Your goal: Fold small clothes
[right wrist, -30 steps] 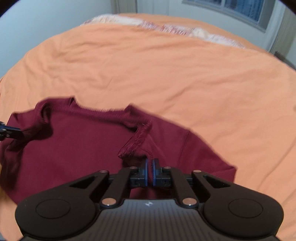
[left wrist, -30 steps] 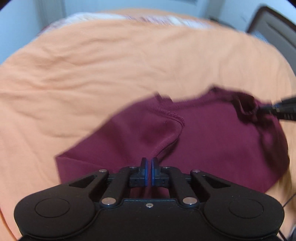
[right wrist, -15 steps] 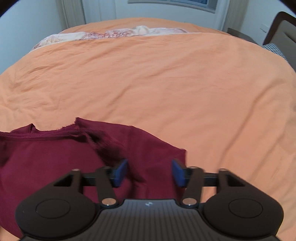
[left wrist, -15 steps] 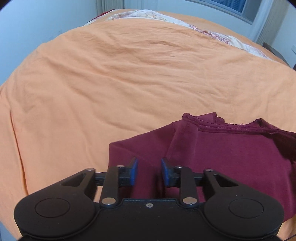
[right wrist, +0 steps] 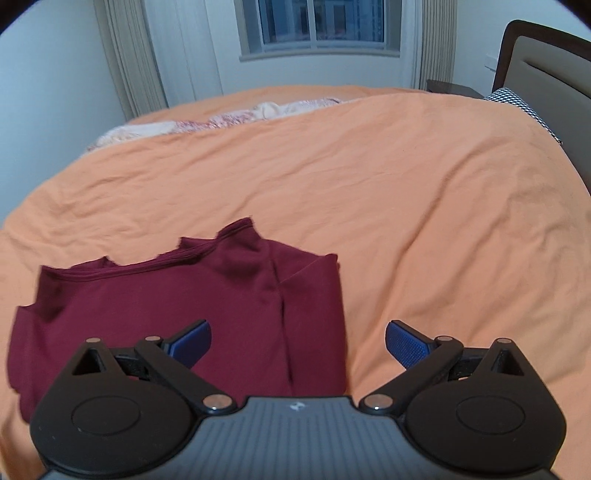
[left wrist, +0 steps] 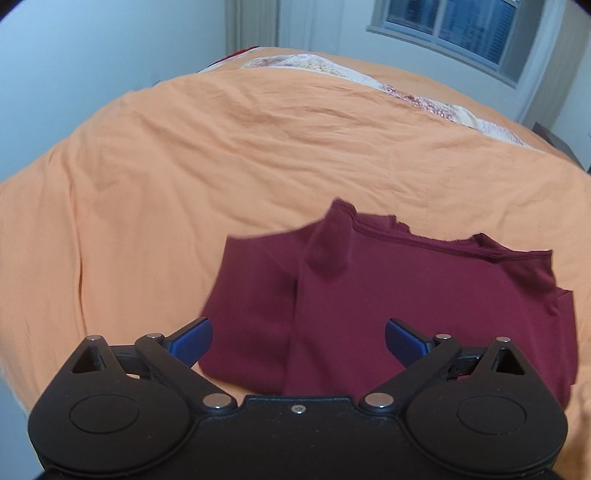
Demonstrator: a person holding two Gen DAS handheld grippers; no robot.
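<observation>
Left wrist view: the left gripper (left wrist: pixel 298 341) is seen with its jaws spread wide, nothing held between the blue pads (left wrist: pixel 192 341). A maroon garment (left wrist: pixel 388 295) is laid on an orange bedcover (left wrist: pixel 184 166), just ahead of the gripper and reaching to the right of it; its stitched neckline edge (left wrist: pixel 443 245) is turned toward the far side, and one sleeve (left wrist: pixel 255 302) is folded inward at the left, forming a vertical crease. A strip of patterned bedding (left wrist: pixel 406 96) is visible along the far edge of the cover. A window (left wrist: pixel 450 33) is set in the pale wall behind, with a curtain (left wrist: pixel 255 22) to its left. Right wrist view: the right gripper (right wrist: pixel 298 341) is likewise shown fully parted, empty, the blue pads (right wrist: pixel 404 343) well apart. The maroon garment (right wrist: pixel 166 295) lies ahead and to the left, partly beneath the left finger; the neckline edge (right wrist: pixel 155 264) runs along the far side, and a folded-in sleeve (right wrist: pixel 310 302) is seen at the garment's right, a crease marking its inner edge. The orange bedcover (right wrist: pixel 406 203) fills the remainder of the foreground. The patterned bedding (right wrist: pixel 207 122) lies at the far end of the bed. The window (right wrist: pixel 317 26) is flanked by curtains (right wrist: pixel 125 55). A headboard (right wrist: pixel 546 74) stands at upper right, with a checked pillow (right wrist: pixel 517 101) beside it.
</observation>
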